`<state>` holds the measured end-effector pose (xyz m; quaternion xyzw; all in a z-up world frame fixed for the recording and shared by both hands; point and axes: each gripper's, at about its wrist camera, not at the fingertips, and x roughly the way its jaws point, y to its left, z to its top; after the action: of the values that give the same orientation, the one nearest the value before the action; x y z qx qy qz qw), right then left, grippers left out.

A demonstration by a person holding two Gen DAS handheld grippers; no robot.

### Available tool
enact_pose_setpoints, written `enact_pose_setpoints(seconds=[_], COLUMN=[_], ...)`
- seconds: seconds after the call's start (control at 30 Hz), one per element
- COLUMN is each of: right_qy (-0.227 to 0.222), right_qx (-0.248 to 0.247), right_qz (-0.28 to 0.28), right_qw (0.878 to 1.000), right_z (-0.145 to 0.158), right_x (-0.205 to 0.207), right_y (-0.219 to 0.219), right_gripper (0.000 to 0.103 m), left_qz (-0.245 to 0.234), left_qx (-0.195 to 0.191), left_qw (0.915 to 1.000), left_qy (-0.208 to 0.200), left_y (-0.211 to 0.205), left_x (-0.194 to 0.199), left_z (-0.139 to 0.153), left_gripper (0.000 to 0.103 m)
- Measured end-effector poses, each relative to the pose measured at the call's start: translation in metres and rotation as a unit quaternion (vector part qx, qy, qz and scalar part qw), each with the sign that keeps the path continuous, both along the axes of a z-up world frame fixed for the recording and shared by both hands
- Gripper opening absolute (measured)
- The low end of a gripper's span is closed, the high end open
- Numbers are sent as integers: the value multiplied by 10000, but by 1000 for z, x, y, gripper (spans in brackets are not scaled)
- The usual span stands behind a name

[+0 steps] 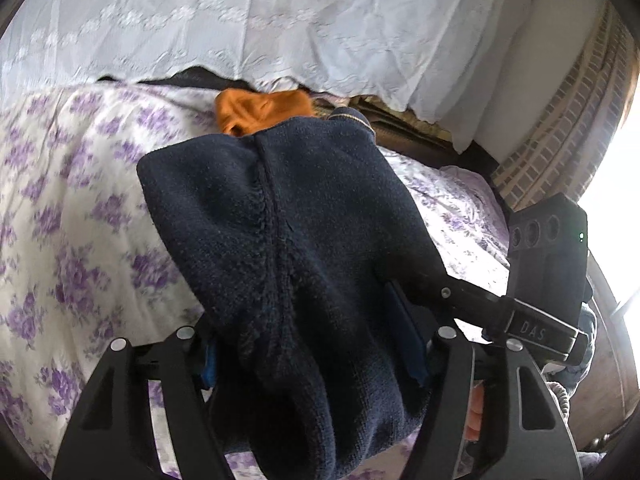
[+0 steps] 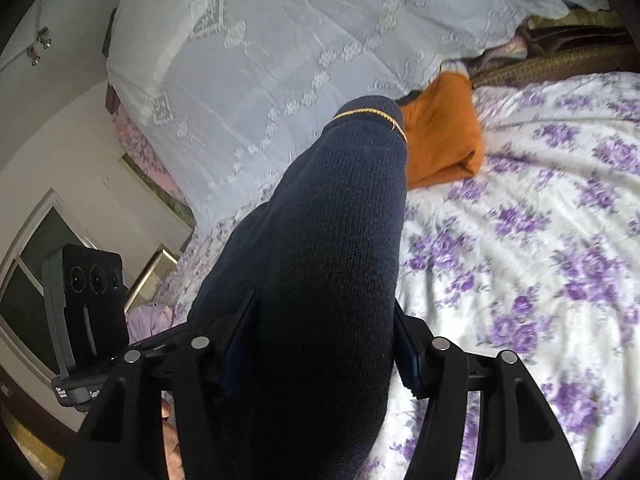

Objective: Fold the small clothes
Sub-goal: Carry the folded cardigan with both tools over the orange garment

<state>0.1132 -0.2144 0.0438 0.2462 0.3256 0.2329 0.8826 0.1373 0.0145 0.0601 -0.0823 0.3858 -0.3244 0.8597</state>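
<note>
Both grippers clamp the navy knit garment [image 1: 288,240] part-open: left gripper [image 1: 316,360], right gripper [image 2: 320,352]. It drapes forward past both jaws, over the floral bedsheet [image 1: 60,200]. Risk: thick bunched knit slips out, or snags the orange cloth [image 2: 440,136] ahead. "DAS" readable on the neighbouring gripper.

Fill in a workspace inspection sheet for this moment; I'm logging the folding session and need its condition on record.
Surface: bed with purple-flowered sheet, rumpled.
Job's things: navy knit garment lifted off the sheet; orange garment lying folded behind it.
Clutter: white lace cover draped at the far side.
Grippers: left gripper and right gripper each clamp bunched navy fabric.
Cables: nothing seen.
Surroundings: white wall and window, brick-patterned surface.
</note>
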Motion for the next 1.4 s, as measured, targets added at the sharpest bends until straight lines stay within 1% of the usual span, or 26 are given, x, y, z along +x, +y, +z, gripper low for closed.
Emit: enact_pose_setpoints(seconds=[0.13, 0.23, 0.4, 0.63, 0.97, 1.4], right_qy=[-97, -171, -351, -521, -645, -516], right_qx=[-29, -12, 12, -70, -104, -105], right_qz=[-88, -155, -212, -312, -402, -428], right_qw=[9999, 9997, 9992, 9981, 9971, 9977], right_z=[11, 19, 39, 57, 67, 60], right_x=[-6, -7, -11, 0, 36, 100], right_y=[-9, -15, -28, -41, -53, -62], right_gripper=[62, 62, 62, 62, 62, 61], left_qz=[-90, -107, -181, -295, -335, -292], left_qx=[31, 5, 61, 86, 173, 222], left_qw=[9999, 9998, 9990, 9976, 9962, 9965], left_qy=[-111, -155, -402, -621, -787, -745], left_y=[-11, -19, -33, -50, -69, -82], left_x=[-10, -10, -12, -2, 36, 98], left_z=[12, 22, 43, 63, 78, 71], left_gripper=[65, 65, 65, 65, 65, 65])
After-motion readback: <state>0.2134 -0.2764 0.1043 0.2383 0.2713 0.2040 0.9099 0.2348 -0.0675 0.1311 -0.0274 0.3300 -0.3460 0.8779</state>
